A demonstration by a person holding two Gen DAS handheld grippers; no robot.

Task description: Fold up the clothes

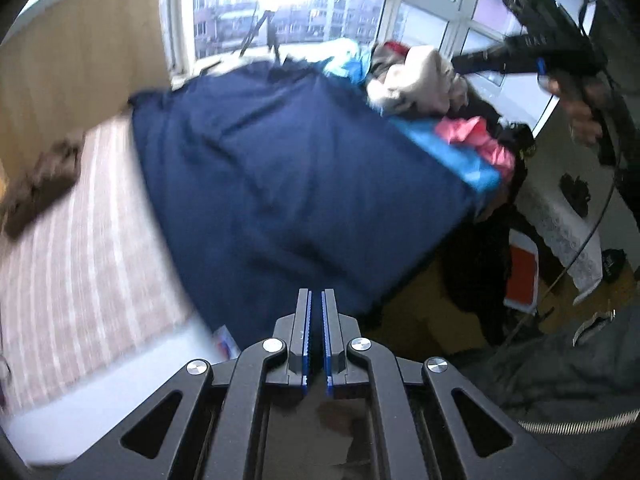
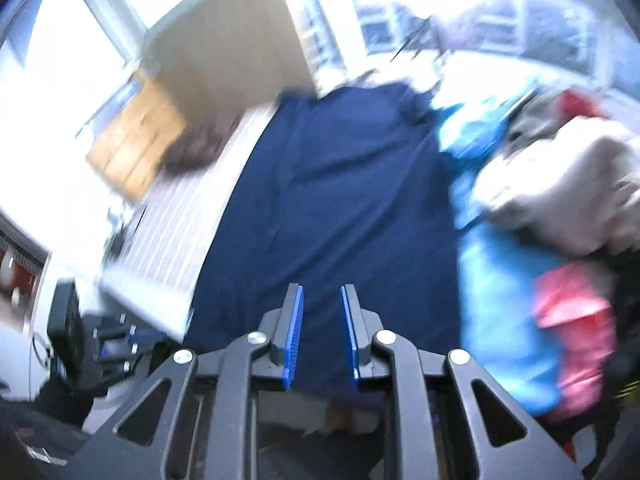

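Left wrist view: the left gripper [image 1: 316, 300] sits at the bottom centre of the frame, its blue-padded fingers [image 1: 307, 332] nearly together with only a thin slit between them and nothing held. Beyond the tips a navy garment [image 1: 280, 168] lies spread across the middle of the frame on a striped bed [image 1: 80, 248]. At the garment's right edge is a heap of clothes [image 1: 420, 80], white and grey on top, with a bright blue piece [image 1: 452, 152] and a pink piece [image 1: 476, 136] below it. A brown cloth [image 1: 44, 180] lies at the left edge of the frame, apart from the navy one. In the upper right a hand [image 1: 580, 108] holds the right gripper [image 1: 460, 65] up in the air above the heap, in front of the window [image 1: 320, 12].

Right wrist view, much blurred: the right gripper [image 2: 322, 300] stands with its fingers clearly apart and empty, the navy garment [image 2: 340, 200] filling the centre behind them. The heap [image 2: 560, 192] is on the right of the frame, with the blue [image 2: 500, 300] and pink [image 2: 576, 320] pieces below it. A wooden headboard [image 2: 224, 52] is at the upper left.
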